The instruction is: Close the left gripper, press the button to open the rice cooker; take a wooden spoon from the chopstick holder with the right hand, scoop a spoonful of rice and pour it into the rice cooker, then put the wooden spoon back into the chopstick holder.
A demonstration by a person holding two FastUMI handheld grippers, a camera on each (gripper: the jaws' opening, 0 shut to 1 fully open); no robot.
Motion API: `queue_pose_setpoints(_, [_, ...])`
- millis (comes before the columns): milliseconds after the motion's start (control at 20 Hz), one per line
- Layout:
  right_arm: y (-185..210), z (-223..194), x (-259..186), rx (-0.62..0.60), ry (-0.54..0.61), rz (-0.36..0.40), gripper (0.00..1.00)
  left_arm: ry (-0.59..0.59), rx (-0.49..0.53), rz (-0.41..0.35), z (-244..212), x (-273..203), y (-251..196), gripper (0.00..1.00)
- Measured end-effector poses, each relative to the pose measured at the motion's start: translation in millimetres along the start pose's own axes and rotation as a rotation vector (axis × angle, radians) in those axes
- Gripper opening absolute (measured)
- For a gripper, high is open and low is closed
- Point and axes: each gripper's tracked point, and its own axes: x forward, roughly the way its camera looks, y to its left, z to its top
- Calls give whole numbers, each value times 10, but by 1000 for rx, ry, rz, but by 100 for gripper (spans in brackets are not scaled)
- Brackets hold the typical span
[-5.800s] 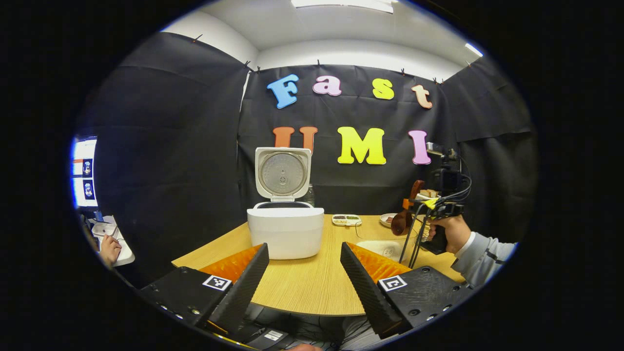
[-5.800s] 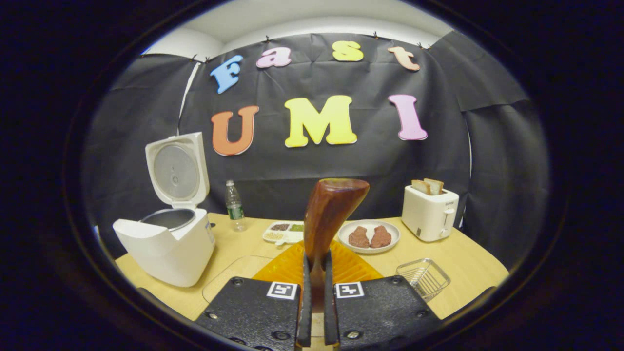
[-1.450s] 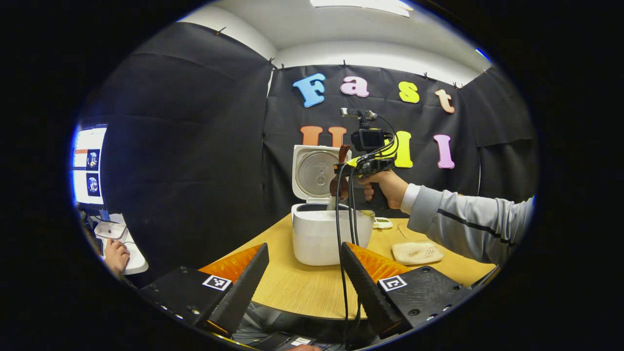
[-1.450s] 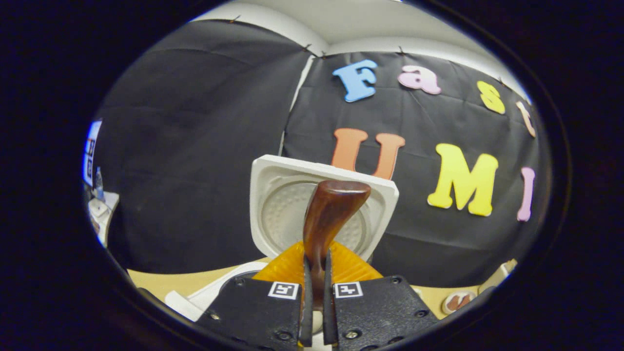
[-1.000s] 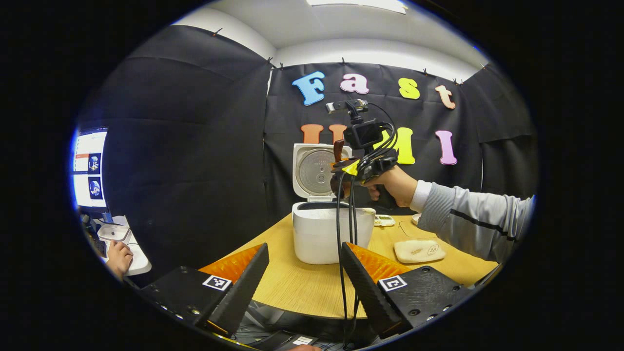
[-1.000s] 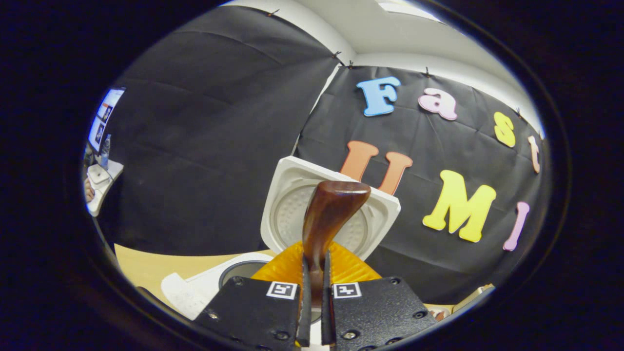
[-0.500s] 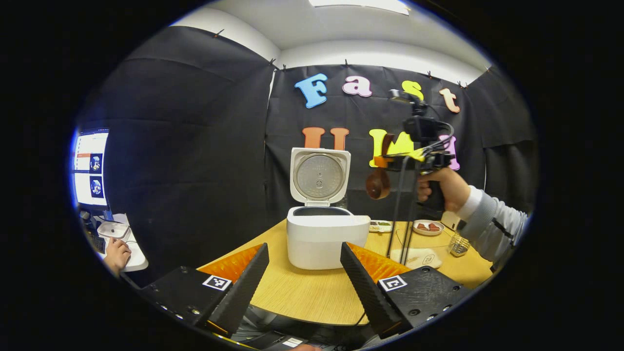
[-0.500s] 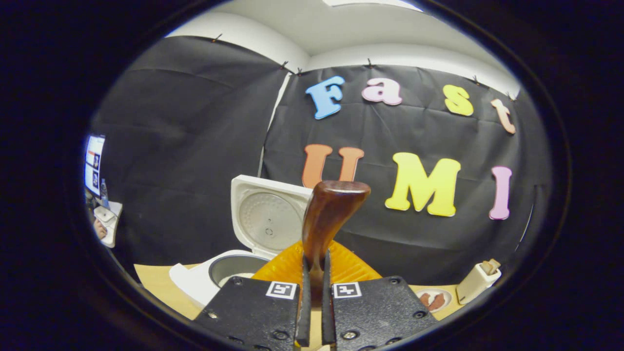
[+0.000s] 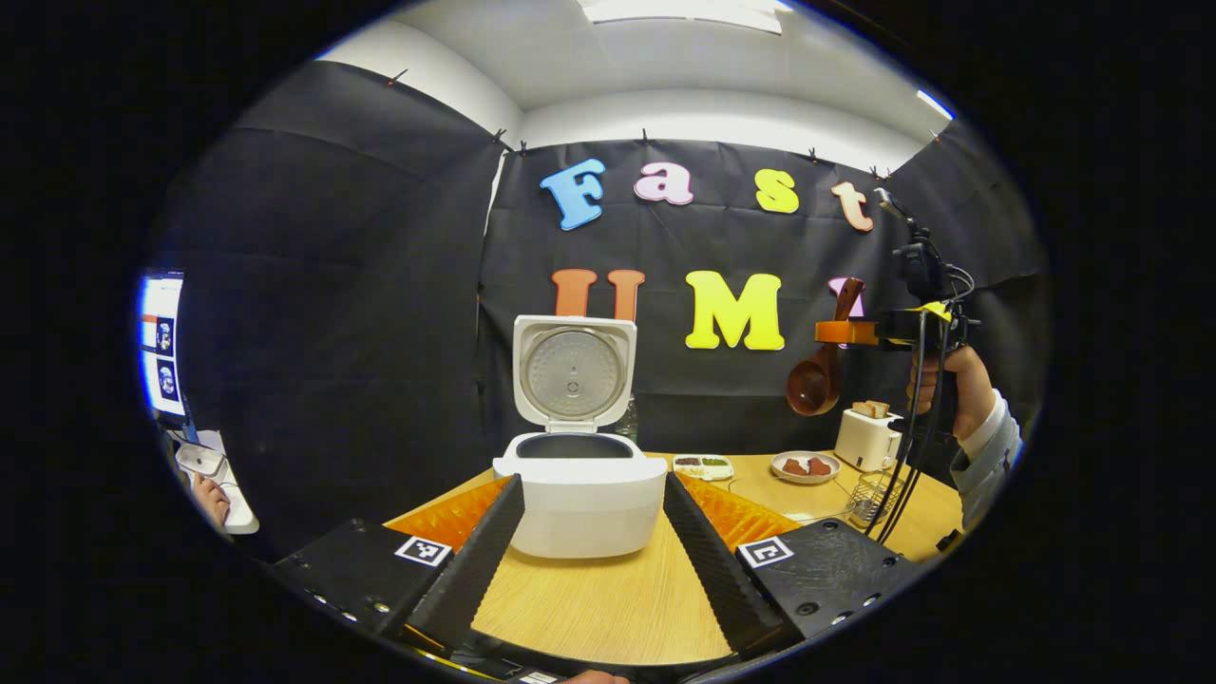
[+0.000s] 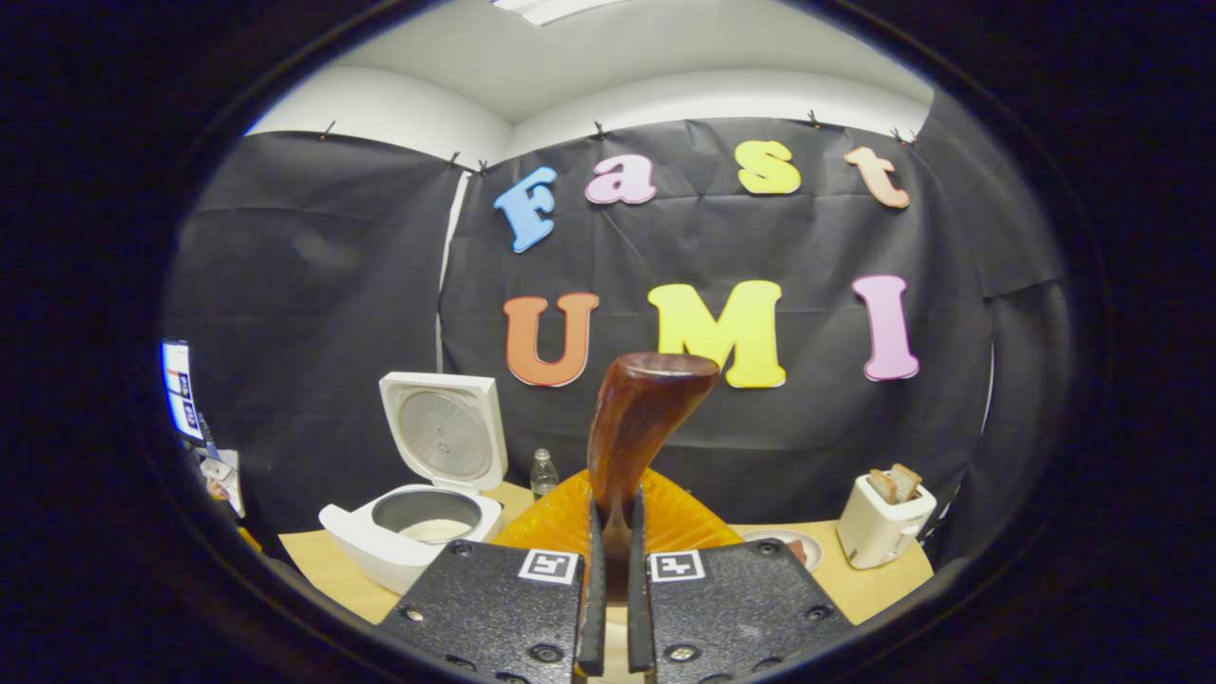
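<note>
The white rice cooker (image 9: 584, 499) stands open on the wooden table (image 9: 608, 608), lid (image 9: 573, 369) upright. My left gripper (image 9: 591, 484) hovers open in front of it, holding nothing. In the left gripper view my right gripper (image 9: 847, 332) is held high at the right, away from the cooker, shut on the dark wooden spoon (image 9: 815, 385), whose bowl hangs below it. In the right gripper view the right gripper (image 10: 609, 518) clamps the spoon (image 10: 646, 408), and white rice lies in the cooker's pot (image 10: 432, 528). A wire chopstick holder (image 9: 869, 492) sits below that hand (image 9: 953, 380).
A toaster (image 9: 866, 435) with bread, a plate of meat (image 9: 806, 465) and a small divided dish (image 9: 703, 465) stand along the table's far side. A water bottle (image 10: 541, 471) stands behind the cooker. A second person's hand (image 9: 211, 496) rests at a side desk on the left.
The right gripper has carried the spoon from over the cooker's pot away to the right and higher. The left gripper has stayed open in front of the cooker.
</note>
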Motion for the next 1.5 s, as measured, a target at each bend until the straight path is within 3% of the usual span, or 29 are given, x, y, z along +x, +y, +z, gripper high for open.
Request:
queue_pose_setpoints(300, [-940, -244, -365, 94, 22, -117, 14, -13, 31, -49, 9, 284, -444, 94])
queue_pose_setpoints(650, [-1841, -929, -457, 141, 78, -260, 14, 10, 33, -84, -75, 558, -848, 94])
queue_pose_setpoints(1100, [-2185, -1632, -390, 294, 118, -273, 14, 11, 42, -42, 115, 863, -797, 94])
queue_pose_setpoints(1200, [-2240, -1751, -372, 336, 114, -278, 16, 0, 33, -32, 190, 966, -751, 94])
queue_pose_setpoints(1250, [-2256, -1804, -369, 353, 122, -277, 22, -13, 19, -30, 247, 1018, -724, 94])
queue_pose_setpoints(1350, [-2278, -1817, -397, 394, 113, -262, 12, -30, -15, -44, 337, 1157, -706, 94])
queue_pose_setpoints(1450, [-2275, -1769, -431, 424, 88, -248, 40, -25, -41, -53, 389, 1298, -643, 94])
queue_pose_setpoints(1500, [-2364, -1756, -463, 414, 71, -276, 45, -20, -41, -48, 434, 1379, -586, 94])
